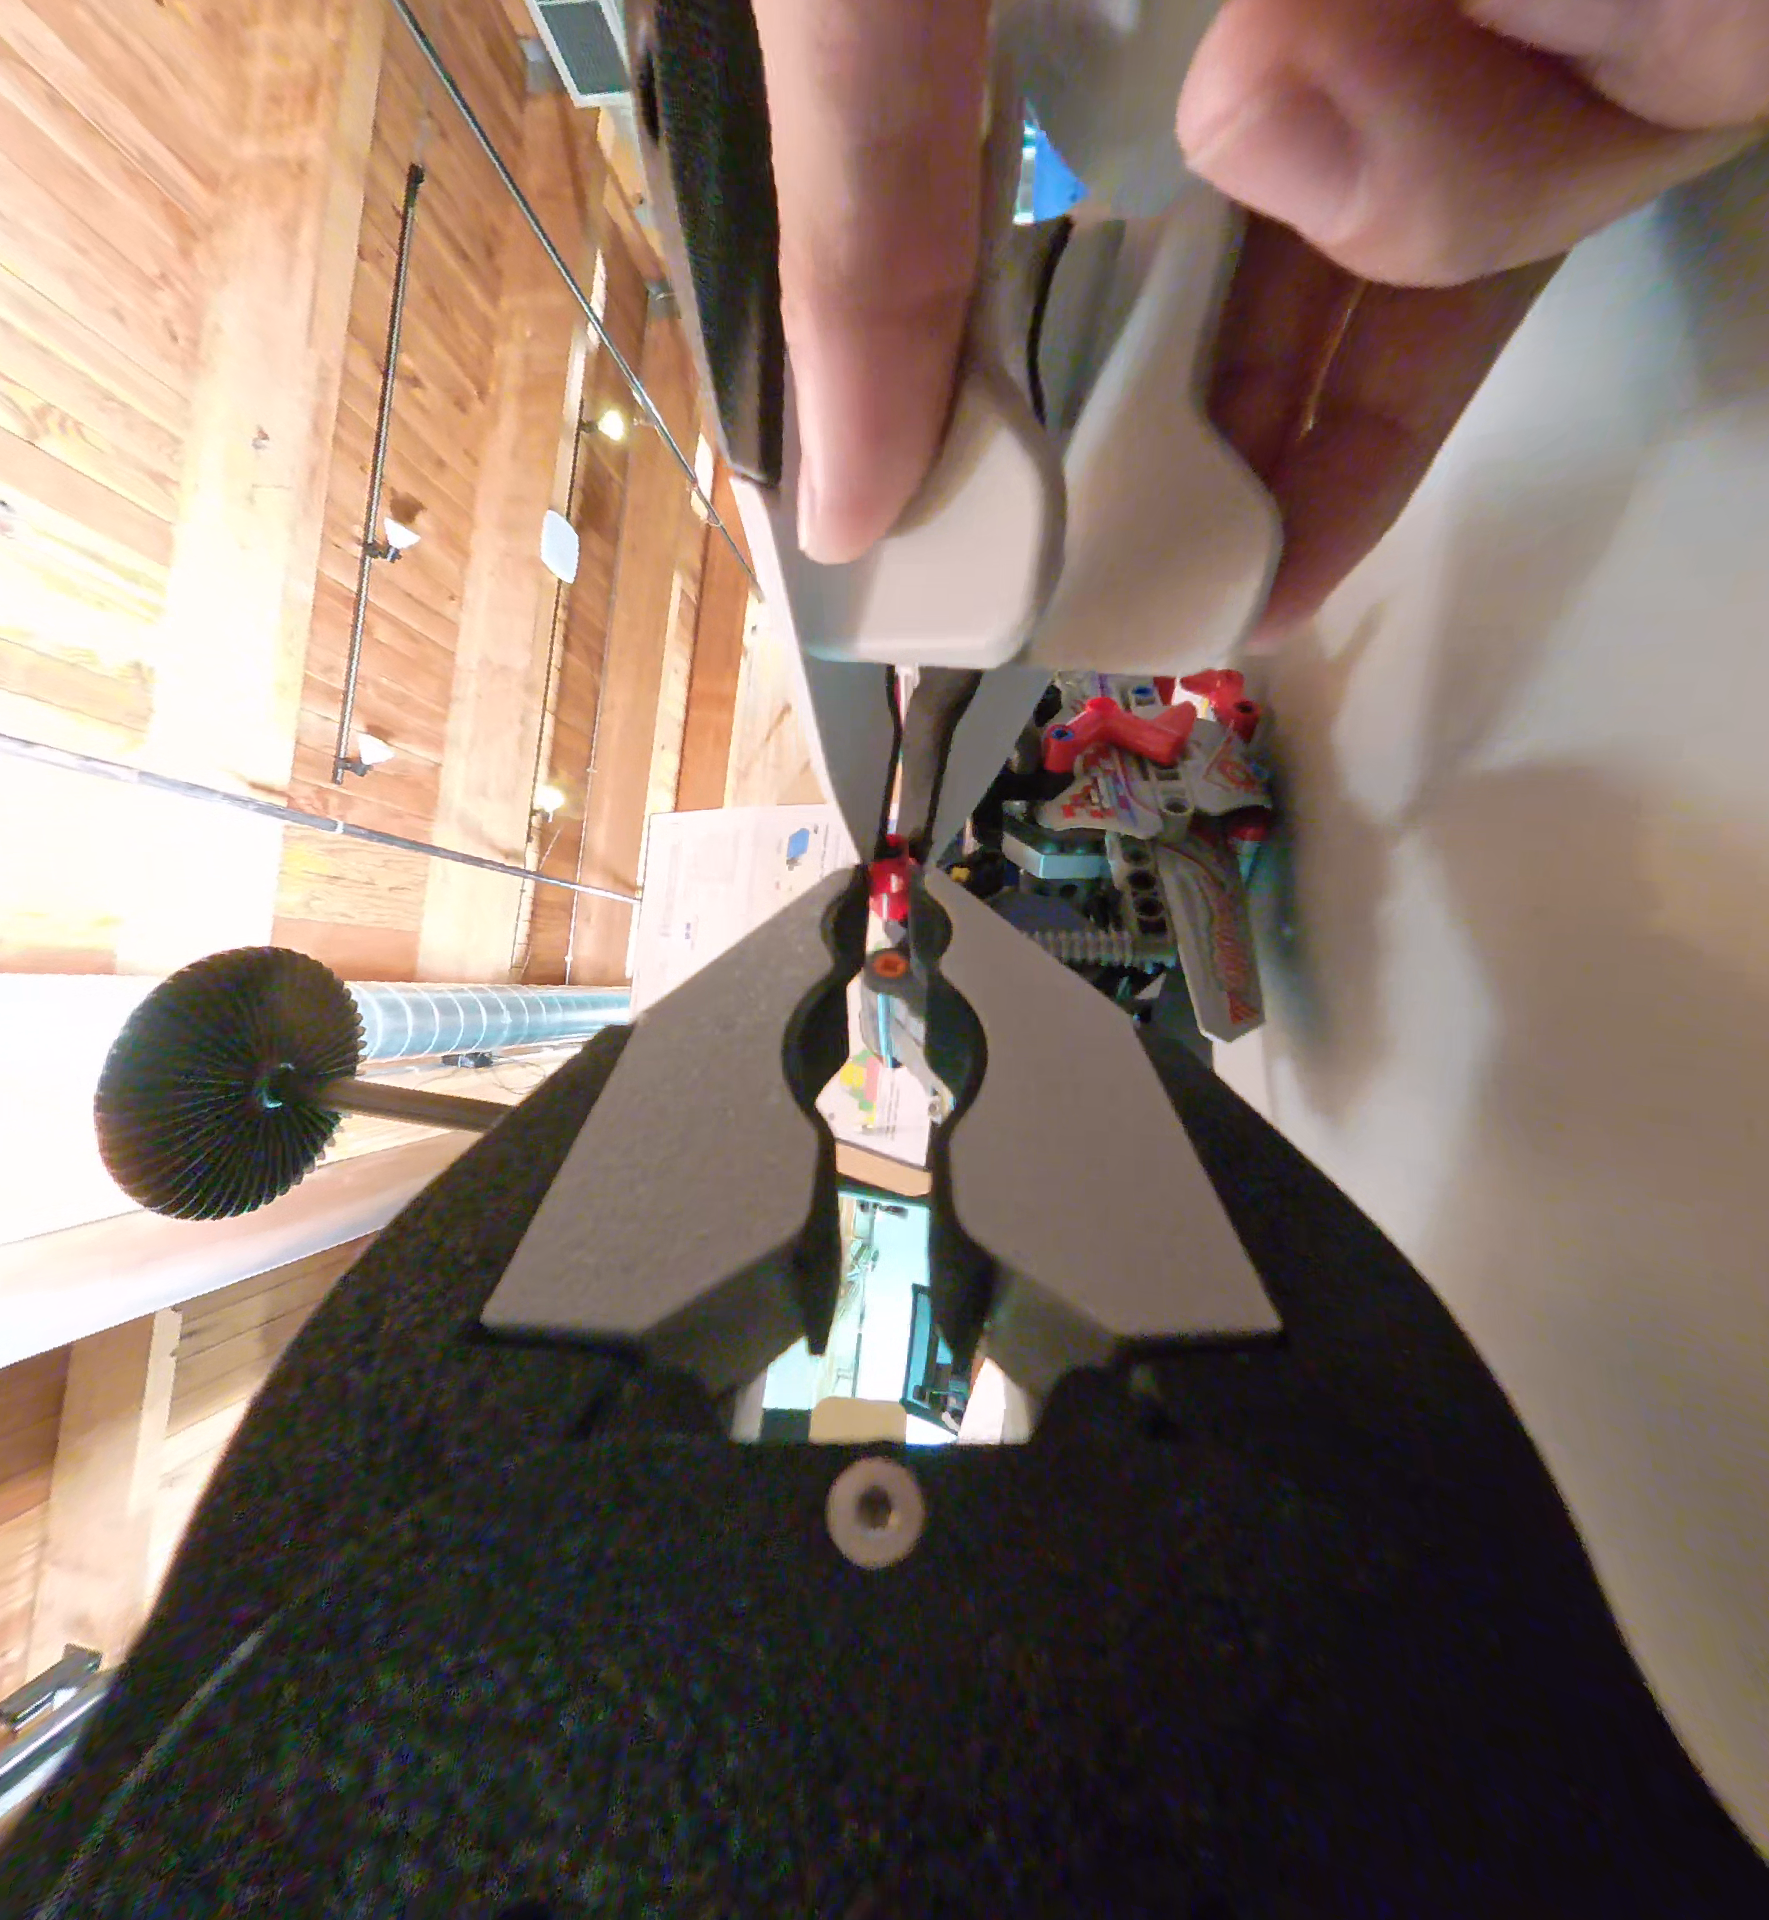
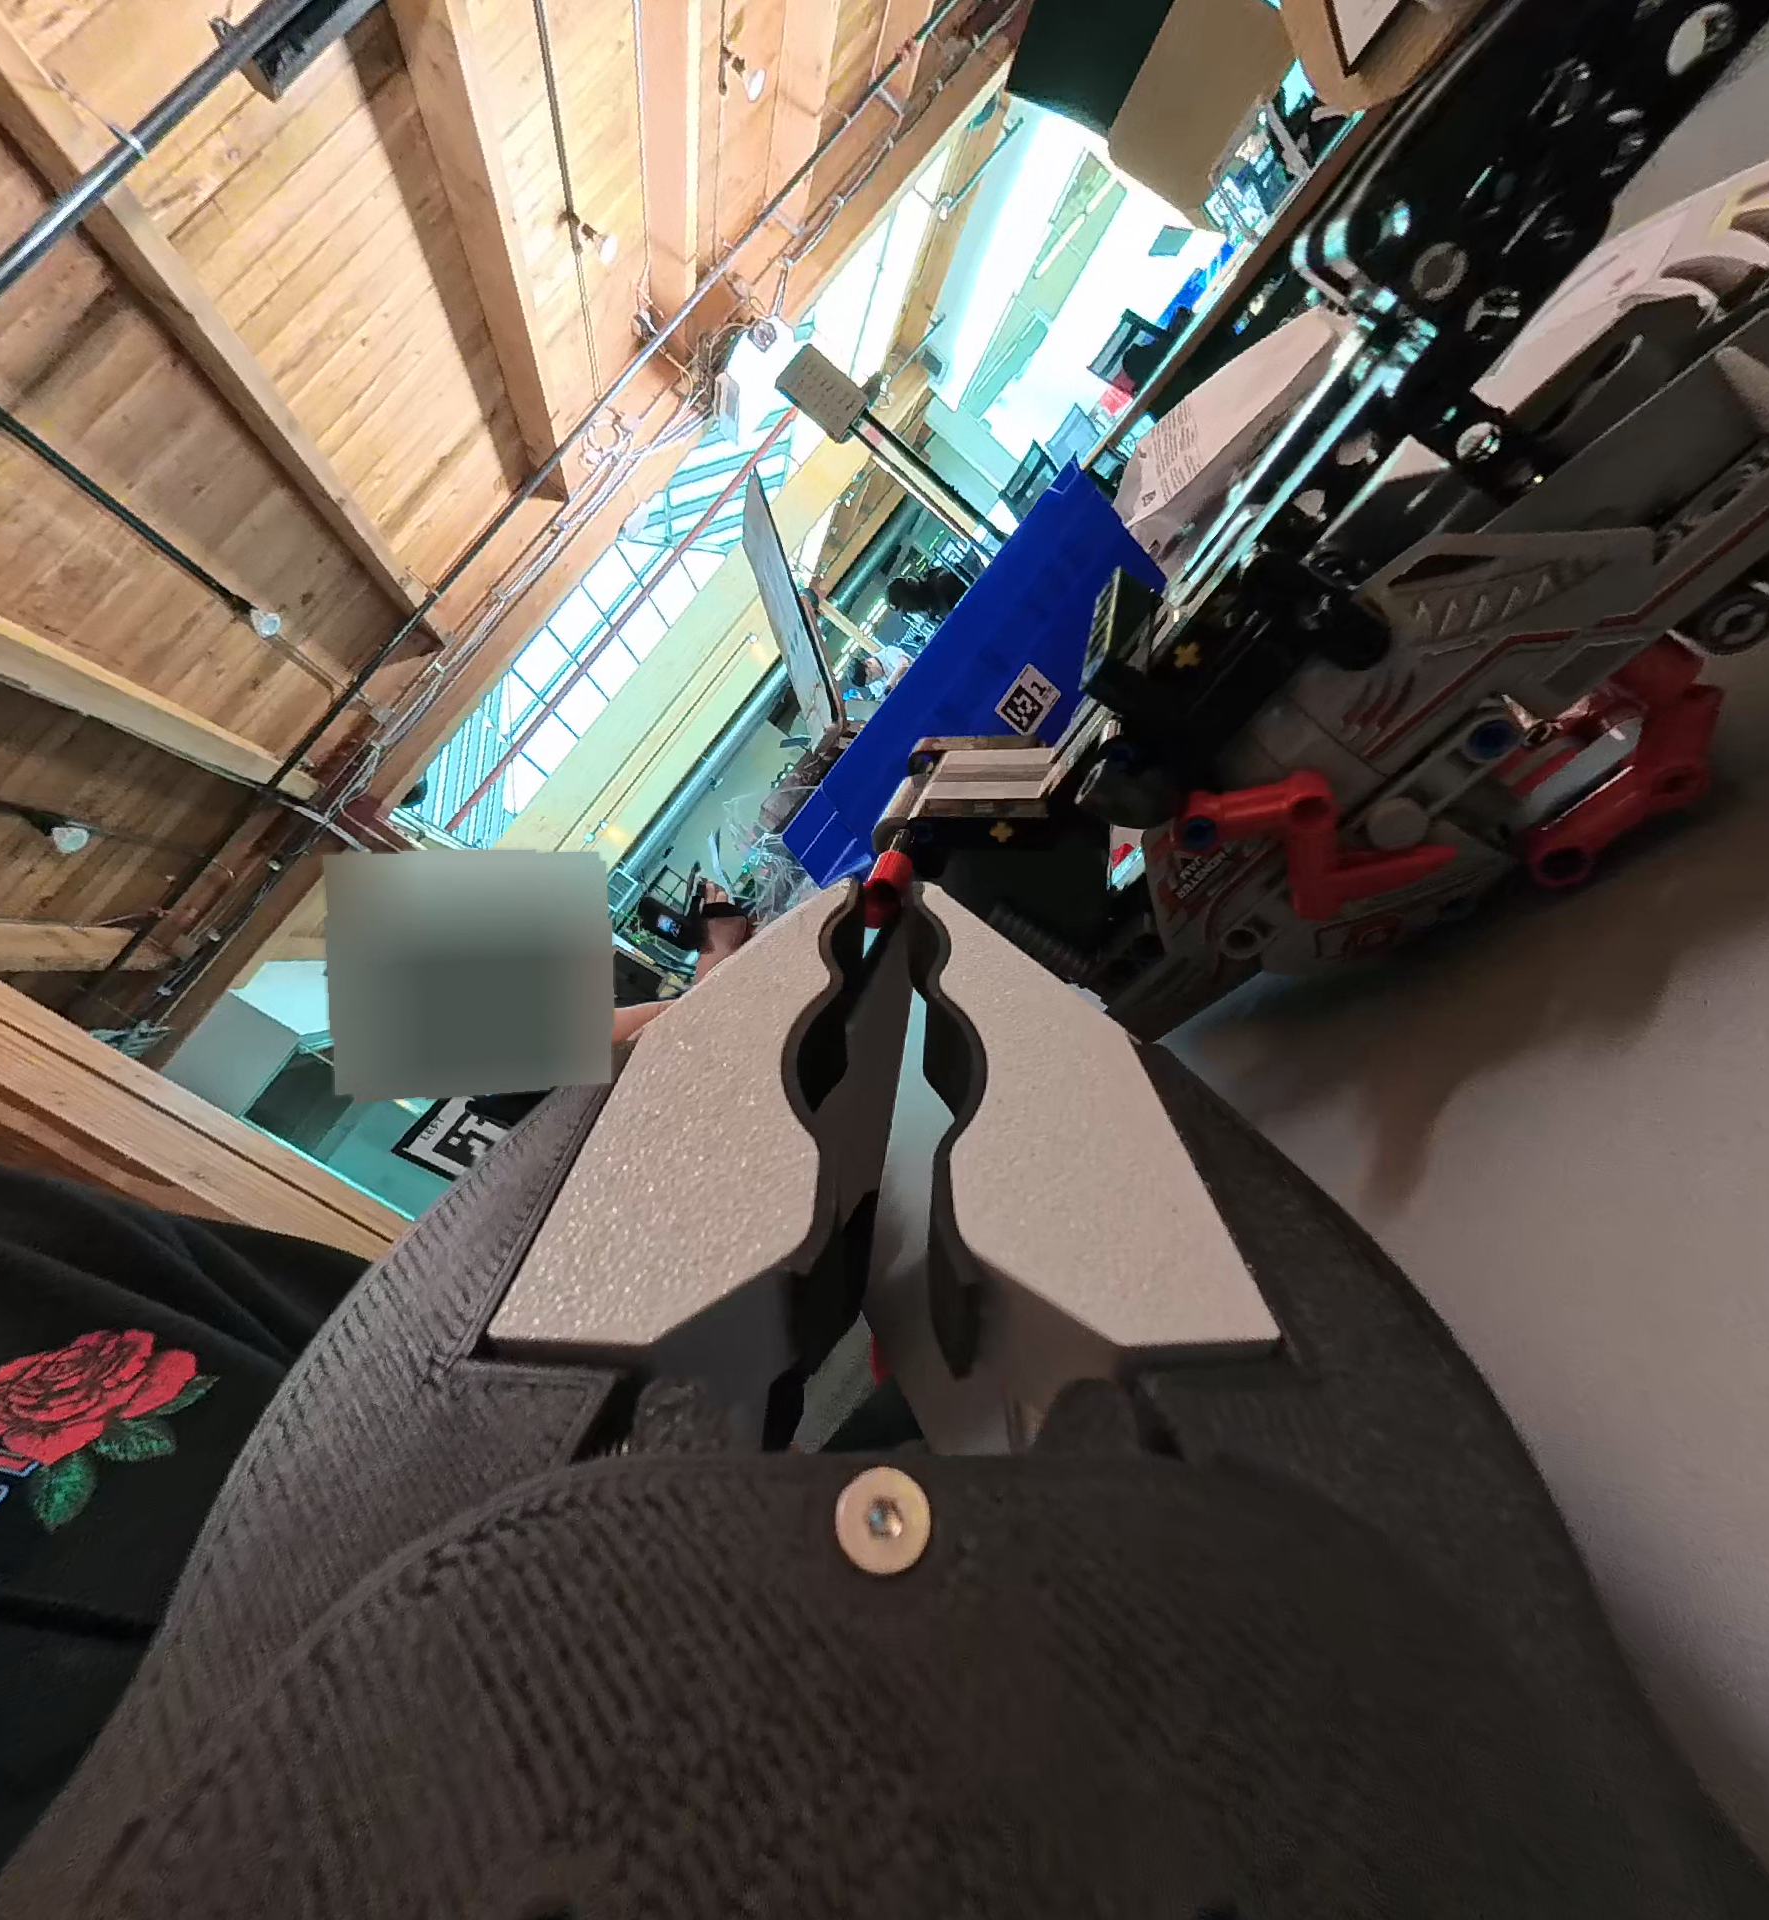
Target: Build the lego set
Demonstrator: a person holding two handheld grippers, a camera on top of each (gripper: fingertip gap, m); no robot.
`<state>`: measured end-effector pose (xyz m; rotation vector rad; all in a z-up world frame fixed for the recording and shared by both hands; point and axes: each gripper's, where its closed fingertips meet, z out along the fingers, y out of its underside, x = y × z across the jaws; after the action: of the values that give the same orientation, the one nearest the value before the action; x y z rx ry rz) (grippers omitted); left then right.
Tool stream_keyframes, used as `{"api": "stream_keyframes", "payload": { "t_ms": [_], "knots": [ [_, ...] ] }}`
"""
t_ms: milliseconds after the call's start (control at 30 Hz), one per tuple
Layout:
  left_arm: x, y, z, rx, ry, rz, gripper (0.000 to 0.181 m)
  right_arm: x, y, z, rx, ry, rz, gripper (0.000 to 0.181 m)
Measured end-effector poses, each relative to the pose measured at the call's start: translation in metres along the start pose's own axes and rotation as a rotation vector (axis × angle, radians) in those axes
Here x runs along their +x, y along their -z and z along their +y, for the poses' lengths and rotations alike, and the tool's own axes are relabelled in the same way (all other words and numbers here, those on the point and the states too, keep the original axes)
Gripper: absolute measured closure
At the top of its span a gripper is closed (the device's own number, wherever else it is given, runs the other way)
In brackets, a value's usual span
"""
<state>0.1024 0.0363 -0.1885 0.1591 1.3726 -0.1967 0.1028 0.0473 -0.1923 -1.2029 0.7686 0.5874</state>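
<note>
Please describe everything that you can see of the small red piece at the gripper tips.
The small red piece is a short, round peg of glossy plastic with a ridged collar. In the right wrist view it is pinched at the very tips of the right gripper, and its far end meets a grey and black arm of the lego model. In the left wrist view the same piece sits where the tips of both grippers come together, the left gripper closed beside it.

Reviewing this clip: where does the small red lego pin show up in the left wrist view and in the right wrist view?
Left wrist view: the small red pin sits mid-frame, pinched at the left gripper tips, meeting the other gripper's tips.
Right wrist view: the same pin sits mid-frame at the right gripper tips.
Shared landmark: the grey-and-red lego model.
</note>
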Motion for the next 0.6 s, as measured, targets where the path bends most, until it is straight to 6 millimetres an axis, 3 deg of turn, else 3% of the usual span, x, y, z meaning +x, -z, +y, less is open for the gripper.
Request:
{"api": "stream_keyframes", "payload": {
  "t_ms": [600],
  "knots": [
    [0.0025,-0.0003,0.0014,0.006,0.010,0.018,0.176,0.0048,0.0003,-0.0023,0.022,0.042,0.054,0.181]
  ]
}}
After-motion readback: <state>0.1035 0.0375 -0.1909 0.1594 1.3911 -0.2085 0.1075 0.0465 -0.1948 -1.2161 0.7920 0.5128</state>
